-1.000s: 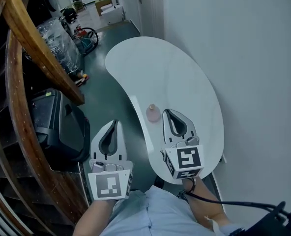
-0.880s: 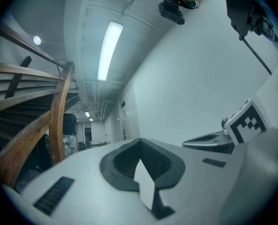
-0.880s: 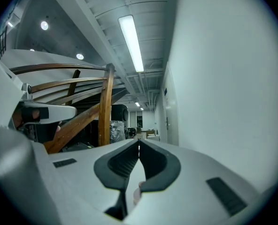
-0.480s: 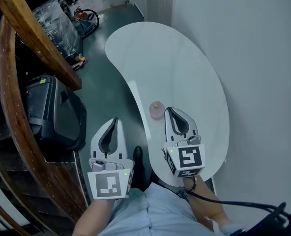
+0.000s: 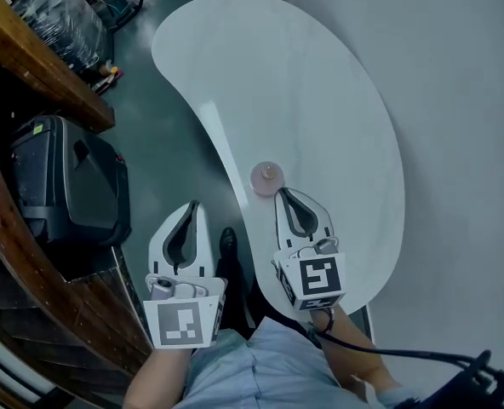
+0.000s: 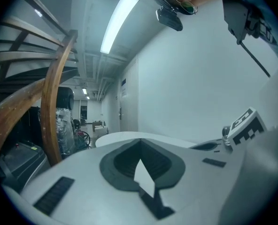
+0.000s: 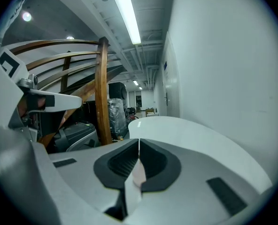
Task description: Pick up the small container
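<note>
Two grippers, both empty. My left gripper (image 5: 193, 206) hangs off the left edge of the table (image 5: 346, 100), above the floor (image 5: 171, 143), jaws together on nothing. The pink container (image 5: 267, 178) stands upright near the table's left rim, untouched. Just beside it, to its right and nearer me, my right gripper (image 5: 283, 193) points over the table, jaws closed tight. I judge this the approach, with no grasp made yet. Next I must spread the right jaws, shift slightly left and forward round the container, then close.
</note>
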`<state>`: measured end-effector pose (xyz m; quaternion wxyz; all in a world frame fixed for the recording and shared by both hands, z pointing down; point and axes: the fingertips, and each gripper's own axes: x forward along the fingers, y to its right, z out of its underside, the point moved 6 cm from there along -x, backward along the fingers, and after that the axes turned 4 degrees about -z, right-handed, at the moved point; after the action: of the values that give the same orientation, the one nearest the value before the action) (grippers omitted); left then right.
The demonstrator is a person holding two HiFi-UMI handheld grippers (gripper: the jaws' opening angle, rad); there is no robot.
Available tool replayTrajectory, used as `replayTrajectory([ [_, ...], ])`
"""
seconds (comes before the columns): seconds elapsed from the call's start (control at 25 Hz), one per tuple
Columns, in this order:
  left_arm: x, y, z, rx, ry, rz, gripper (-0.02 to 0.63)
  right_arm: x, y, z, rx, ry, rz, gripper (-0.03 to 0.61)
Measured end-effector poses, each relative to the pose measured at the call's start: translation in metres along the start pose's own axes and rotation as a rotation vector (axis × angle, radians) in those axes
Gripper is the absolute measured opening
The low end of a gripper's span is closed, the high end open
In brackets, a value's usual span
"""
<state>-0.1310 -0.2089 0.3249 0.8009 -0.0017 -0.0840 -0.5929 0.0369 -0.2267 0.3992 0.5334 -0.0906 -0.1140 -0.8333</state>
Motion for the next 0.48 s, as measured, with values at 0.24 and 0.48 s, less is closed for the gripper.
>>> replayTrajectory([
  [0.24, 0.017, -0.003, 0.019, -0.003, -0.051, 0.029, -0.001, 0.013, 0.001, 0.01, 0.021, -0.01, -0.004, 0.003],
  [0.48, 0.031, -0.012, 0.03, -0.046, -0.11, 0.017, -0.001, 0.029, -0.003, 0.013, 0.001, -0.041, -0.018, 0.229],
])
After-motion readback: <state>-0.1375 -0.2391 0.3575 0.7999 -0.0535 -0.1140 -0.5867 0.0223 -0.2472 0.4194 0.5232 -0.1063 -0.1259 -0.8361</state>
